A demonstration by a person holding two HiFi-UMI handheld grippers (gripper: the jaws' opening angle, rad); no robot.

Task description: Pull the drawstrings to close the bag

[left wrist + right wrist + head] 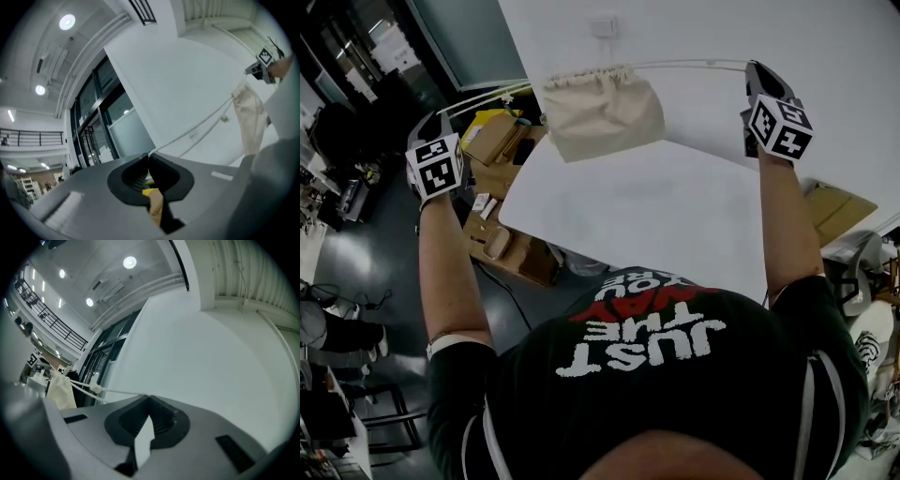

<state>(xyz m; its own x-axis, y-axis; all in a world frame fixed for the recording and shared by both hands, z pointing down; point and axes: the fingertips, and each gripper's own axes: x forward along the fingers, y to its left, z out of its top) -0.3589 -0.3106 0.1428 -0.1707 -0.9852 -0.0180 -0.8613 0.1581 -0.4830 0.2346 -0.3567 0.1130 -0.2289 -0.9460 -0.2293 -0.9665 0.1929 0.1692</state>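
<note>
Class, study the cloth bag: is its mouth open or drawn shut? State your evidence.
Drawn shut: the bag has its top gathered into tight puckers, and the drawstrings stretch taut to both sides.

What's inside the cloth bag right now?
Nothing inside shows. The cloth bag hangs on its drawstrings, one end clamped in the jaws of the left gripper, the other in those of the right gripper. Its mouth is gathered, and the cloth covers any contents.

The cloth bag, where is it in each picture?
Head view: the bag is top middle.
Left gripper view: the bag hangs at the far right.
Right gripper view: the bag is small, at the left edge.
Shared landmark: the white drawstrings leading to it.
</note>
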